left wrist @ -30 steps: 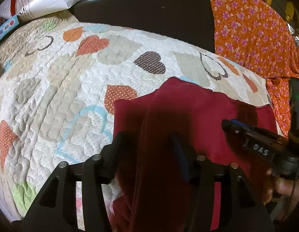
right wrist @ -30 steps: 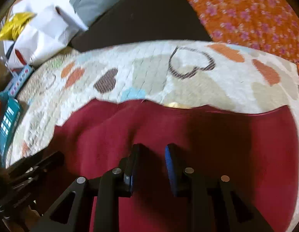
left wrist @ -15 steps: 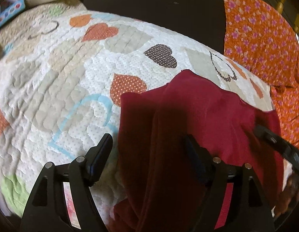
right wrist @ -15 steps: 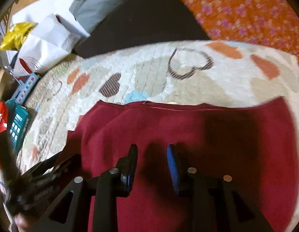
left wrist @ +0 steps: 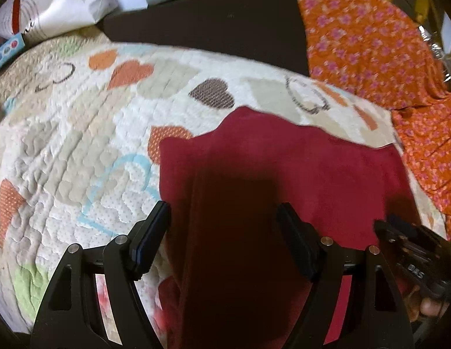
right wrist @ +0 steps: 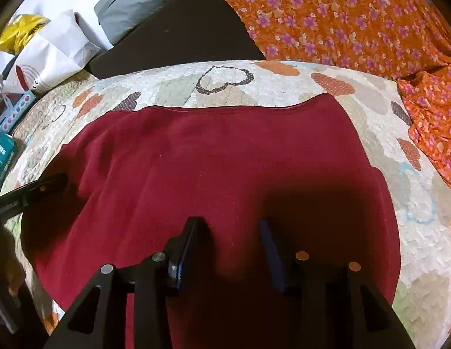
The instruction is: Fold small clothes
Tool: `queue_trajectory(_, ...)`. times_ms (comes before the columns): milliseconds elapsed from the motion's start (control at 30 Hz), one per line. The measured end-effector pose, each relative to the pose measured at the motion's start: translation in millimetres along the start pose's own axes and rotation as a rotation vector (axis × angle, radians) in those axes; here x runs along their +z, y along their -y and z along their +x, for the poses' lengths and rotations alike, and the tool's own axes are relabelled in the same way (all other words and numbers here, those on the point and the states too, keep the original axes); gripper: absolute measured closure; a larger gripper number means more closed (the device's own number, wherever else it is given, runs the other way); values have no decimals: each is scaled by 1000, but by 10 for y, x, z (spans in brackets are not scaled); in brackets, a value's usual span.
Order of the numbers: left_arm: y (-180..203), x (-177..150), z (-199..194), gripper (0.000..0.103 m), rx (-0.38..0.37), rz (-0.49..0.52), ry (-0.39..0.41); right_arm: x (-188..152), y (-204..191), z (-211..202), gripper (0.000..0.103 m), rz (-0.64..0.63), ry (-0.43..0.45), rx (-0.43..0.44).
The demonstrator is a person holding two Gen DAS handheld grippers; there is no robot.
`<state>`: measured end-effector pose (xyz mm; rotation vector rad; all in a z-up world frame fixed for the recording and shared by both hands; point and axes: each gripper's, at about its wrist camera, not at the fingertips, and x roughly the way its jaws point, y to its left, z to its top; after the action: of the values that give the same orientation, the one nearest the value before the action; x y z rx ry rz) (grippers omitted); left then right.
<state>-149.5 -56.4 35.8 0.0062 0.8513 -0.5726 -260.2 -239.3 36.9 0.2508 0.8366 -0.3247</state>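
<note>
Maroon fleece, the small garment point(right wrist: 225, 174) lies spread flat on a quilted, heart-printed bedspread point(left wrist: 79, 145), with orange floral cloth point(right wrist: 341, 14) at two o'clock and a white paper bag point(right wrist: 50, 55) at ten. The left gripper point(left wrist: 224, 226) stands wide over a raised fold. The right gripper point(right wrist: 231, 232), its jaws just opening, hangs half-spread and grips nothing.

Dark red garment point(right wrist: 213, 160) flat on quilt point(right wrist: 414, 232)

At the lower right of the left wrist view, white letters "DAS" stand on the black right tongs point(left wrist: 400, 229).
</note>
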Motion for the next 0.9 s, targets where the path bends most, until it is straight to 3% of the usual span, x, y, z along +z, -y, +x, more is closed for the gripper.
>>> queue_trajectory(100, 5, -41, -127, 26, -55, -20, 18, -21, 56, 17, 55, 24, 19, 39)
queue_trajectory(167, 49, -57, -172, 26, -75, -21, 15, -70, 97, 22, 42, 52, 57, 92)
queue_trajectory(267, 147, -110, -227, 26, -46, 17, 28, -123, 11, 24, 34, 20, 95, 108)
queue_trajectory(433, 250, -202, -167, 26, 2, 67, 1, -194, -72, 23, 34, -8, 129, 60)
queue_trajectory(567, 232, -234, -174, 26, 19, 69, 8, -156, -49, -88, 35, 35, 74, 64)
queue_trajectory(700, 192, -237, -238, 26, 7, 52, 27, -163, -5, -388, 39, 120, 93, 176)
queue_trajectory(767, 183, -239, -259, 26, 9, 50, 34, -161, -44, -442, 41, 101, 92, 158)
queue_trajectory(900, 182, -257, -287, 26, 3, 56, 34, -287, -70, -163, 43, 80, -29, 128)
